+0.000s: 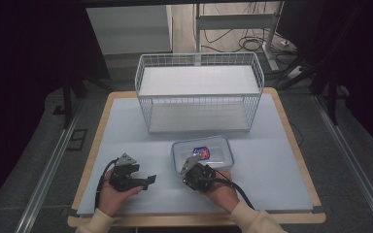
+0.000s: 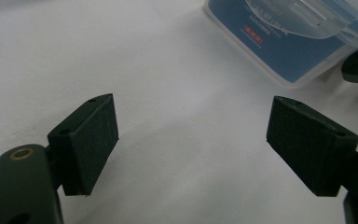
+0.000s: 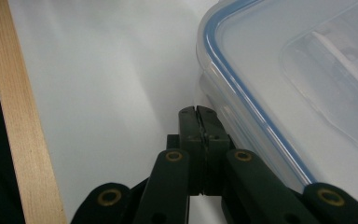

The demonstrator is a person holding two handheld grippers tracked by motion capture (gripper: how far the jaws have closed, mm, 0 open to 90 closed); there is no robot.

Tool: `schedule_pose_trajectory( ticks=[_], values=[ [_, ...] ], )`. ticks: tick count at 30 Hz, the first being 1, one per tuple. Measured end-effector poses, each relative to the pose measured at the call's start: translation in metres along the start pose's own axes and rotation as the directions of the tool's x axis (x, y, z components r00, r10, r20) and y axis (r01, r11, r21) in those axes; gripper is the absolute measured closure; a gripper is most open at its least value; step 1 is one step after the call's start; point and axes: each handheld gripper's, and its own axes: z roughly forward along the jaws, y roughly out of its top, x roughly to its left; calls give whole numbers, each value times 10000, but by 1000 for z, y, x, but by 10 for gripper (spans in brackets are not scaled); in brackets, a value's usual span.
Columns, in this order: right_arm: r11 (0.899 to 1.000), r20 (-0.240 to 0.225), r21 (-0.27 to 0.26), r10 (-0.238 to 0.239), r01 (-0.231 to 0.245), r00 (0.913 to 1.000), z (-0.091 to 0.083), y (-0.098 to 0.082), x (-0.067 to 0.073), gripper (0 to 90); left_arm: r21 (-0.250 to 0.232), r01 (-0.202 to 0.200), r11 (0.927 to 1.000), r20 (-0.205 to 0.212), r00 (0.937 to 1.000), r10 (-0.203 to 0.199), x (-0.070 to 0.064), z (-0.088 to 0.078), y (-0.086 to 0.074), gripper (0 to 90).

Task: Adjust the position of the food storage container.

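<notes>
My right gripper [image 3: 198,112] was clenched empty against the clear plastic box with a blue-sealed lid [image 1: 203,153]; my left gripper [image 2: 191,140] gaped. A white wire basket [image 1: 199,92] sat behind. Label text was unreadable.

I see wire basket [image 1: 199,92] at desk [image 1: 281,194] rear ctr | lidded box [image 1: 202,153] in front of it, nr me | R gripper [image 1: 197,175] at box's near-left corner | L gripper [image 1: 148,181] left of box, apart
</notes>
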Motion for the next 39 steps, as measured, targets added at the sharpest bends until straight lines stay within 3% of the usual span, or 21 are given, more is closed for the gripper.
schedule_pose_trajectory(
  ticks=[8, 12, 13, 14, 16, 17, 19, 20, 25, 26, 27, 30, 36, 38, 39],
  values=[
    [9996, -172, -285, -55, 50, 9998, -12, -8, 1, 899, -64, 17, 10000, 17, 10000, -17, -2, 0, 1, 168],
    [9987, -259, -455, 224, -236, 9994, -32, -27, 2, 899, -83, 92, 9999, 6, 10000, -92, 0, -1, 0, 168],
    [9983, -181, -412, 410, -417, 9990, -41, -41, -2, 899, -81, 98, 9999, 5, 10000, -98, 1, -1, 0, 168],
    [9983, -181, -412, 410, -417, 9990, -41, -41, -2, 899, -81, 100, 9999, 4, 10000, -100, 1, -1, 0, 168],
    [9958, -154, -390, 825, -831, 9965, -50, -56, -8, 899, -88, 98, 9999, -9, 10000, -98, 0, -1, 1, 168],
    [9927, -96, -301, 1169, -1172, 9931, -56, -73, -15, 899, -97, 100, 9999, -13, 9999, -100, 0, -1, 1, 167],
    [9887, 110, -216, 1485, -1482, 9888, -63, -90, -23, 899, -94, 101, 9999, -43, 9999, -101, -1, 0, 1, 168],
    [9887, 110, -216, 1485, -1482, 9888, -63, -90, -23, 899, -94, 101, 9999, -43, 9999, -101, -1, 0, 1, 168],
    [9753, 637, -130, 2209, -2205, 9732, -83, -123, -40, 899, -83, 99, 9999, -56, 9999, -100, -1, -1, 1, 167],
    [9709, 1007, -114, 2390, -2391, 9658, -90, -130, -47, 898, -88, 104, 9999, -57, 9999, -104, -1, -1, 1, 167],
    [9709, 1007, -114, 2390, -2391, 9658, -90, -130, -47, 898, -94, 81, 9999, -59, 9999, -82, -1, -1, 2, 167],
    [9562, 1273, -342, 2928, -2909, 9477, -98, -139, -61, 897, -101, 87, 9999, -44, 10000, -87, -1, -1, 2, 168],
    [9535, 1319, -354, 3012, -2992, 9444, -98, -141, -65, 893, -113, 78, 9999, -28, 10000, -78, 0, -1, 2, 168],
    [9504, 1409, -430, 3110, -3080, 9399, -99, -141, -67, 816, -133, 73, 9999, -21, 10000, -73, 0, -1, 2, 168],
    [9481, 1470, -512, 3179, -3137, 9367, -100, -141, -68, 732, -141, 90, 9999, -11, 10000, -90, 0, -1, 2, 167]
  ],
)
